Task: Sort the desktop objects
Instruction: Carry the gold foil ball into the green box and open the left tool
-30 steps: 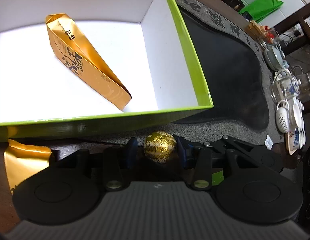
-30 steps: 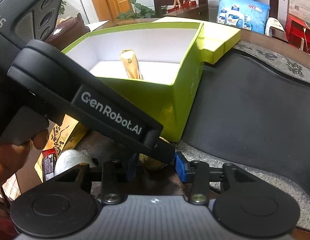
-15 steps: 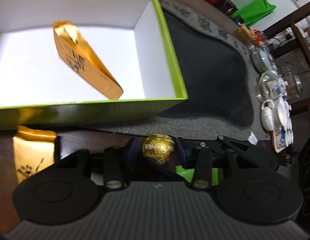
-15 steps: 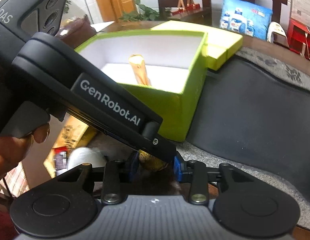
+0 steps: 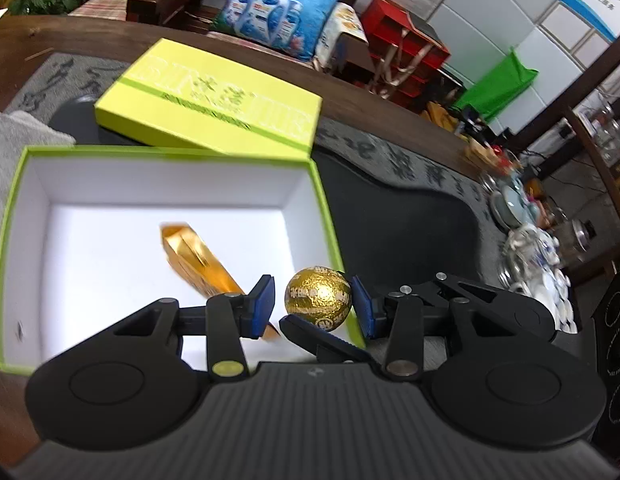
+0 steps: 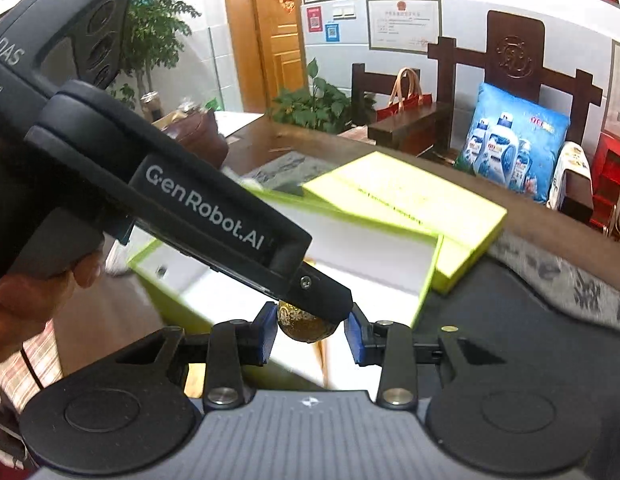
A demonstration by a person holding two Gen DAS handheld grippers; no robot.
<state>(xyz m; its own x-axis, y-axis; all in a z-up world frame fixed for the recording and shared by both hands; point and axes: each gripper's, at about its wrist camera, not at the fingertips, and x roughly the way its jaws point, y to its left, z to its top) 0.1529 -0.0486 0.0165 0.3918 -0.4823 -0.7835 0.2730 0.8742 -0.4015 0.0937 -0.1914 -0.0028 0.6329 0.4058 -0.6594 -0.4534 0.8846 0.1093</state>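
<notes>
While both hand-held grippers meet over the near right corner of an open lime-green cardboard box (image 5: 170,184) with a white lining, a small round ball wrapped in crinkled gold foil (image 5: 317,300) hangs in the air between them. The right gripper (image 6: 311,332) has just been closing its jaws with the ball between them. Its blue pads now clench the ball's sides, though a finger (image 6: 321,296) of the other tool covers part of that contact. The left gripper (image 5: 313,308) also brackets the ball. Its right pad touches the foil, but a thin gap shows at its left pad, so it is unclear whether it is truly squeezing. A person's hand (image 6: 26,308) grasps the left tool's handle at the near left. Inside the box lies a long gold foil pouch (image 5: 198,264). The box's flat lime-green lid (image 5: 214,100) rests at the far side, and a black tea tray (image 5: 409,232) spreads to the right. The ball looks light and fairly firm, but its foil skin is probably slick and easily dented. Being round, it could squirt out or roll away. It is best held gently, with the pads across its widest middle.
</notes>
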